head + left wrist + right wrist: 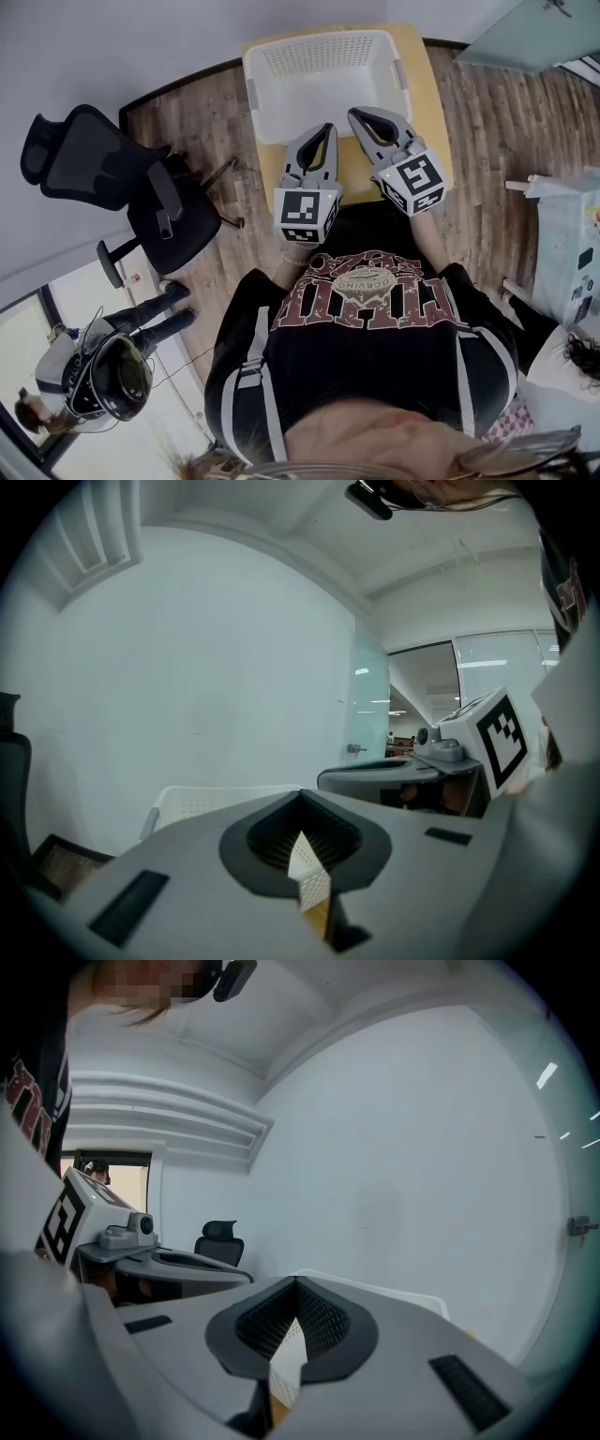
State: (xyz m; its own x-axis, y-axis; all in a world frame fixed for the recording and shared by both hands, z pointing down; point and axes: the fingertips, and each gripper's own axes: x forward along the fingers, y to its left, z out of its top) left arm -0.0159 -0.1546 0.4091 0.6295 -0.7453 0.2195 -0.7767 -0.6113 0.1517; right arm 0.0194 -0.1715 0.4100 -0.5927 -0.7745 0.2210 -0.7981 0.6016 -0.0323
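My left claw (pixel 327 129) is closed, tips together, with nothing in it; its own view (pixel 302 801) shows only a bit of white basket through the small gap behind the tips. My right claw (pixel 360 113) is closed and empty too (pixel 296 1283). Both hover side by side at the near edge of the white basket (pixel 319 42), which sits on the yellow table (pixel 428 103) just beyond them. A black chair (pixel 112 164) stands to the left.
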